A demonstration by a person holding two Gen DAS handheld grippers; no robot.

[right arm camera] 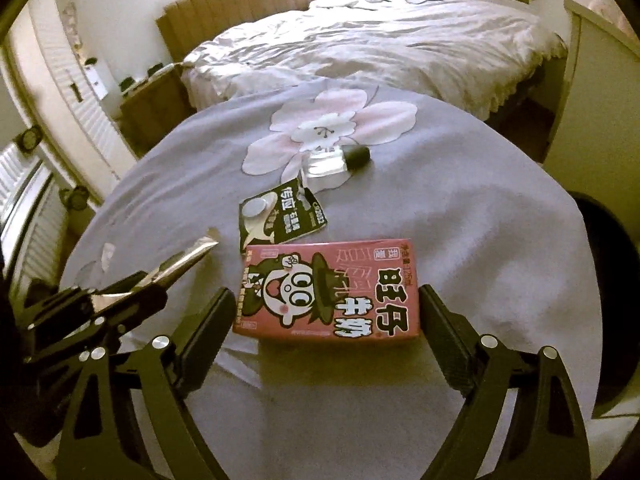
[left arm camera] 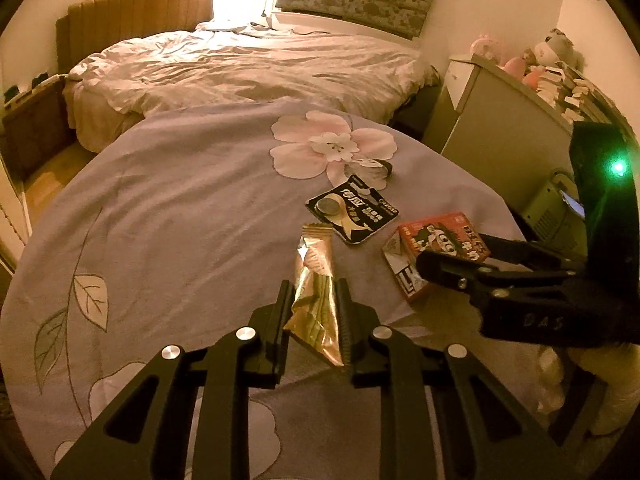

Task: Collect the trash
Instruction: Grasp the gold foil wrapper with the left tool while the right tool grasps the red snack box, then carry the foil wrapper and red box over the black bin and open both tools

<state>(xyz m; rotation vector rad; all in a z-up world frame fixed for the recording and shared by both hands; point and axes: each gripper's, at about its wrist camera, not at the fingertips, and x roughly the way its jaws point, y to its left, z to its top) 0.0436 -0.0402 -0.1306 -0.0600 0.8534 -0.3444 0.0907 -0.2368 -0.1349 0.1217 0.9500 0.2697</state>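
While the left tongs (left arm camera: pixel 314 308) sit clamped on a crinkly gold wrapper (left arm camera: pixel 316 280), light and limp, the right tongs (right arm camera: pixel 326 312) stand apart around the pink milk carton (right arm camera: pixel 328 292) lying flat on the near part of the lilac-covered bench (right arm camera: pixel 480 220). Likely empty, the carton should be light but crushable; its two short ends look the firmest hold.

A lilac flowered cloth (left arm camera: pixel 180 200) covers the table, an unmade bed (left arm camera: pixel 248 68) behind it.
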